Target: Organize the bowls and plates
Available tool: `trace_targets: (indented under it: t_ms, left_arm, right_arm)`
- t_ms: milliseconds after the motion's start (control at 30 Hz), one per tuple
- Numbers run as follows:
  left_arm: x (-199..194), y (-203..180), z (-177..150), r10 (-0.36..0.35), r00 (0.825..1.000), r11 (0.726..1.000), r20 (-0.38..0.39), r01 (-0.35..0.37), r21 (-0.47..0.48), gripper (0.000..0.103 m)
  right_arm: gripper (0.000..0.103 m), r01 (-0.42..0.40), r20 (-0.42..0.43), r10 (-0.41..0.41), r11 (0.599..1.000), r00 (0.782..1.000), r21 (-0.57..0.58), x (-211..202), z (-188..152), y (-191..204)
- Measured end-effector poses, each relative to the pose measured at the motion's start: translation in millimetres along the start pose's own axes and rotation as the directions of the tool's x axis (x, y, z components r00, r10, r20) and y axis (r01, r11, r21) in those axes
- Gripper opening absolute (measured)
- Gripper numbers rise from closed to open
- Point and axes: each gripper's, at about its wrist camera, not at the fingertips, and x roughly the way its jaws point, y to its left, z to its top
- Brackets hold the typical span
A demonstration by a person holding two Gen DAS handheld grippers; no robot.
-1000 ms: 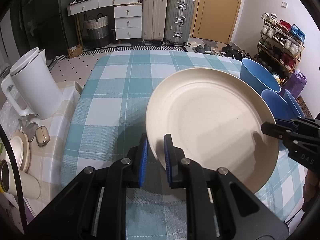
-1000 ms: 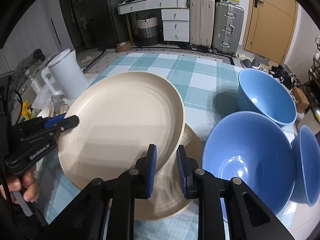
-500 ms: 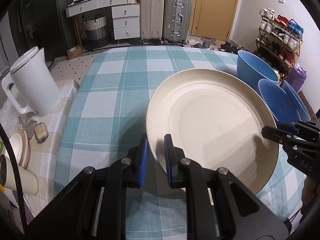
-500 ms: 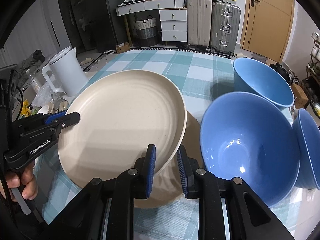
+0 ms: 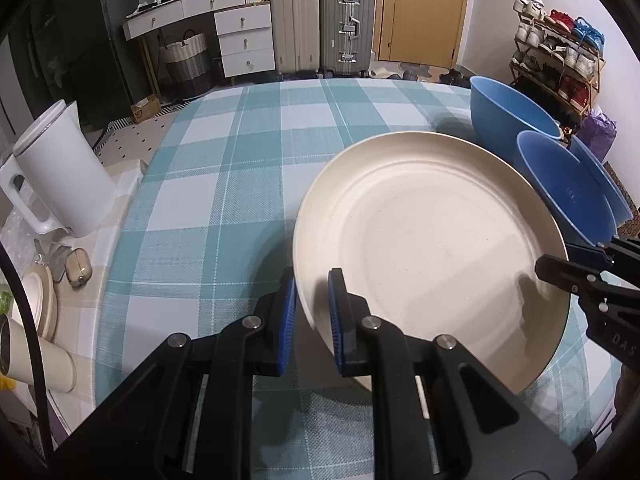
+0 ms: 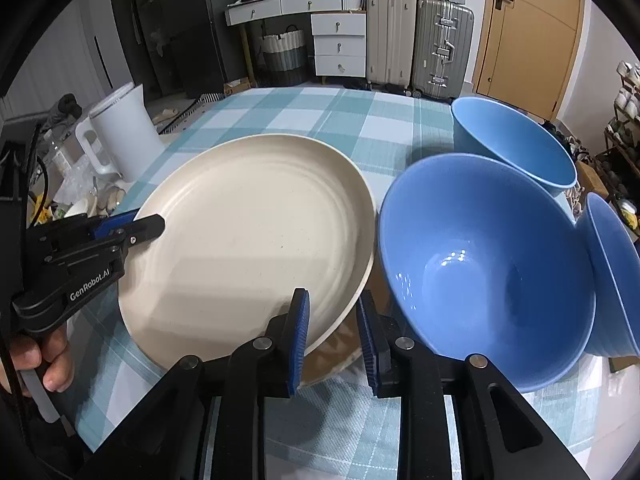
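A large cream plate is held over the checked table, and it also shows in the right wrist view. My left gripper is shut on its near-left rim. My right gripper straddles the opposite rim with its jaws a little wider than the rim. A second cream plate lies under the held one, mostly hidden. Three blue bowls stand on the right: a near one, a far one and one at the edge.
A white kettle stands at the table's left edge, beside cups and small items on a side surface. The teal checked tablecloth stretches to the far edge. Suitcases and drawers stand beyond.
The plate has come down lower over the plate beneath and shifted slightly toward the bowls. My right gripper's jaws have opened a little around the rim.
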Motion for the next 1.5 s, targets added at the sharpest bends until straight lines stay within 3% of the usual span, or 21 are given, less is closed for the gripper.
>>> trace_targets:
  t_ms: [700, 1433, 1500]
  left_arm:
    - [26, -21, 1, 0.063, 0.998, 0.995, -0.004, -0.062, 0.074, 0.017]
    - [41, -23, 1, 0.05, 0.998, 0.996, -0.026, -0.048, 0.073, 0.017]
    - [41, -21, 1, 0.038, 0.999, 0.997, -0.038, -0.035, 0.064, 0.022]
  right_arm:
    - [0.03, 0.071, -0.011, -0.071, 0.997, 0.997, -0.032, 11, -17, 4]
    - [0.037, 0.098, -0.01, -0.099, 0.994, 0.995, -0.041, 22, -28, 4]
    - [0.041, 0.089, -0.012, -0.09, 0.995, 0.996, -0.039, 21, -29, 4]
